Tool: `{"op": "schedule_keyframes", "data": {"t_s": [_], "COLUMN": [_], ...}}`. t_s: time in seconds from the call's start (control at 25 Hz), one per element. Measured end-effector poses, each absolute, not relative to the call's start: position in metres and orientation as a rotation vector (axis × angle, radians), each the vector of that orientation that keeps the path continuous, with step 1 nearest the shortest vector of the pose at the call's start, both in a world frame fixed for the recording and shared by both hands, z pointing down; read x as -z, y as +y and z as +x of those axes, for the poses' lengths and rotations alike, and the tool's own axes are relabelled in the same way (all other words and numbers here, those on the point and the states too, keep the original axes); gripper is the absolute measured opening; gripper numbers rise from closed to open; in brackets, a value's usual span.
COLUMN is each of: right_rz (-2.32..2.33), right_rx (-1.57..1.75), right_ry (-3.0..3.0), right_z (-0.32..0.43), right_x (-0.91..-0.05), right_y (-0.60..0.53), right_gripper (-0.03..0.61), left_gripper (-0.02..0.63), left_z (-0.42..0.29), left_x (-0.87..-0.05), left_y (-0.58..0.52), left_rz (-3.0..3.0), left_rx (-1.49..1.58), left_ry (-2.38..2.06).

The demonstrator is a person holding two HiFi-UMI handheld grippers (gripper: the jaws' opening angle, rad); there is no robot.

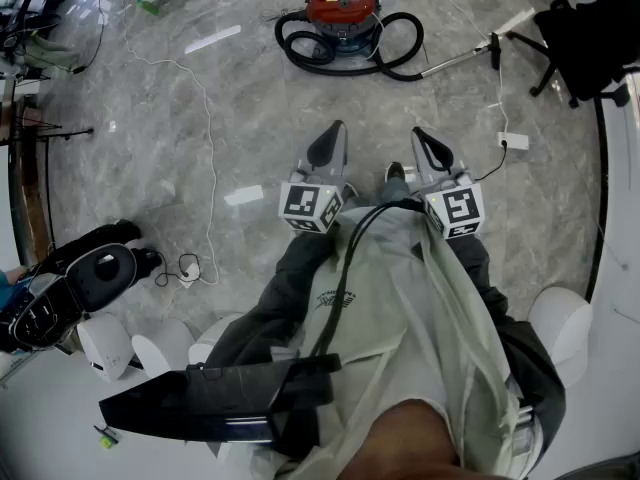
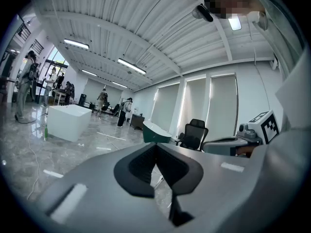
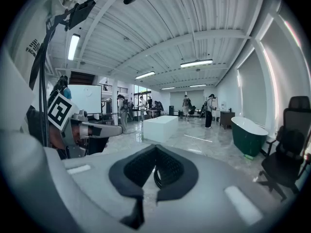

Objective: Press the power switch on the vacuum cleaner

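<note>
Jaws on the left gripper (image 1: 328, 146) meet at their tips with nothing between them, and the right gripper (image 1: 432, 148) is likewise closed and empty. The person holds both side by side close to the body, near the centre of the head view, pointing towards 12 o'clock. The red vacuum cleaner (image 1: 343, 10) stands on the marble floor (image 1: 250, 98) at 12 o'clock, well apart from both grippers. Its black hose (image 1: 295, 50) loops around it and its wand (image 1: 455, 60) lies out towards 2 o'clock. Its power switch is too small to make out.
</note>
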State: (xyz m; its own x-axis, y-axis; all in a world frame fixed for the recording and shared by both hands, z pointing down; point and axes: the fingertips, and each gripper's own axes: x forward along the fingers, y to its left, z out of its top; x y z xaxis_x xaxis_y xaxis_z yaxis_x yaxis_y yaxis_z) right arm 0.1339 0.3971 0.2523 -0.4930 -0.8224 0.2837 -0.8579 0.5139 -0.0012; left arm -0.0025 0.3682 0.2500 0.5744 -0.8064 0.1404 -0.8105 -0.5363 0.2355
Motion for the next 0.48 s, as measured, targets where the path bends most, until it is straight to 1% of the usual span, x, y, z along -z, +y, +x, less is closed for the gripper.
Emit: {"op": "schedule_keyframes", "data": {"t_s": [0.48], "right_rz": [1.481], "right_rx": [-0.198], "right_ry": [-2.484], "right_z": [0.1385], "right_x": [-0.2467], "right_y": [0.4056], "right_gripper": [-0.002], "left_gripper": [0.003], "left_z": [0.0048], "left_x": [-0.2507], "left_y": [0.3672], "left_rz": [2.563], "left_rx": [-0.023], "left_ry": [-1.263]}}
